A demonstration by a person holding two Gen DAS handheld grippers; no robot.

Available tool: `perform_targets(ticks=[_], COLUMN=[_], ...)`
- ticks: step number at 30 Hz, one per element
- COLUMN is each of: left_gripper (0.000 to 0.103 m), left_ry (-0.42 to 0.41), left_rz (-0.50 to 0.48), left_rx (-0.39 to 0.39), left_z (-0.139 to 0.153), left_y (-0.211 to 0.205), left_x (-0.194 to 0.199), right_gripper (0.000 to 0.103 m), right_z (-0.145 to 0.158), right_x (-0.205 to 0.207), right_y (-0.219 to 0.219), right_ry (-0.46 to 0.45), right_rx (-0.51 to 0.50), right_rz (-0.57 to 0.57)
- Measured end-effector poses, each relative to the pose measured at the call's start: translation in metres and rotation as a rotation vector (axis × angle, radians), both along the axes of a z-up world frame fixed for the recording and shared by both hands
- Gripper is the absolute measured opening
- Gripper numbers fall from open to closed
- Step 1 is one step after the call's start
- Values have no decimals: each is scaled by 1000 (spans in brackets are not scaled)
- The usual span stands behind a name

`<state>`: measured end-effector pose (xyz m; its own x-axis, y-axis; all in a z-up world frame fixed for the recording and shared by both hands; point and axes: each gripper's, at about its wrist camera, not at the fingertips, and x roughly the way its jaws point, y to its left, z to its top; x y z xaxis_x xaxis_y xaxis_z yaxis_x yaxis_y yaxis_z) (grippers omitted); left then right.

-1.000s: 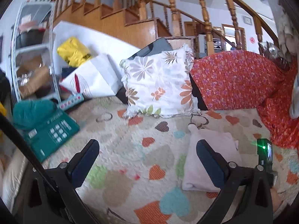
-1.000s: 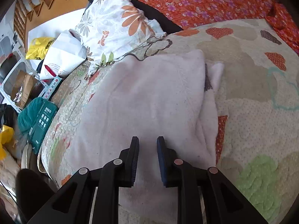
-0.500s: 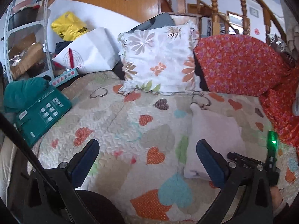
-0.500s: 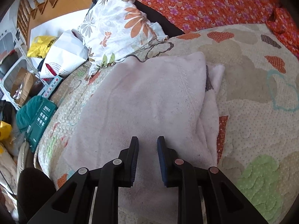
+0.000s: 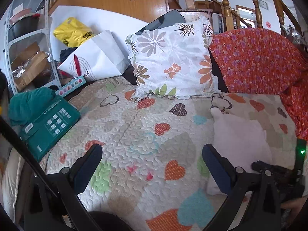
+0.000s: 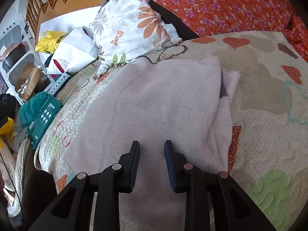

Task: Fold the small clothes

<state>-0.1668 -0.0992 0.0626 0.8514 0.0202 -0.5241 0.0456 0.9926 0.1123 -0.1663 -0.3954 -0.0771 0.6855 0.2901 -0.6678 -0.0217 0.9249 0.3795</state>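
Apparently mid-release: right gripper [image 6: 151, 151] has just been opening, unclamped over the folded pale-pink garment [image 6: 154, 100]; left gripper [image 5: 152, 160], gaping empty beside it, should take the next edge.

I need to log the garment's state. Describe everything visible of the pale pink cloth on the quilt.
The pale pink cloth looks soft and fleecy. It lies folded flat on the heart-patterned quilt, a lower layer peeking out along its right edge beside a small dark patch. Its far edge nears the floral pillow. The right gripper, jaws just opening, hovers over its near edge.
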Motion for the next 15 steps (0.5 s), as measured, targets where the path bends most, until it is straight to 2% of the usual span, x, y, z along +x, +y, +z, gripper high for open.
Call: perform_targets(ticks=[3,5,7,9,11,14,15], left_gripper=[103,103,103,103,103,103,103], left_ry=[14,35,42,56,85,118,121], left_rz=[-14,-28,-35,-43,-67,-93,-100], left_rx=[-15,-49,-78,-97,-121,-158,-168], left_z=[-14,-22,-28,-37,-45,-51,-51], left_y=[12,23,34,43,49,56,58], left_x=[14,22,27,33,39,47,48], right_gripper=[27,26,29,29,29,29,29], right_z=[2,23,48,71,79,61,54], right_x=[-4,-4,-12,-11,4,45,55], right_y=[4,16,26,41,57,73,78], right_ry=[-11,55,17,-12,5,96,118], right_rx=[-41,-166,-191,-163,-103,102,118], right_rz=[-11,-62,-70,-21,56,170,185])
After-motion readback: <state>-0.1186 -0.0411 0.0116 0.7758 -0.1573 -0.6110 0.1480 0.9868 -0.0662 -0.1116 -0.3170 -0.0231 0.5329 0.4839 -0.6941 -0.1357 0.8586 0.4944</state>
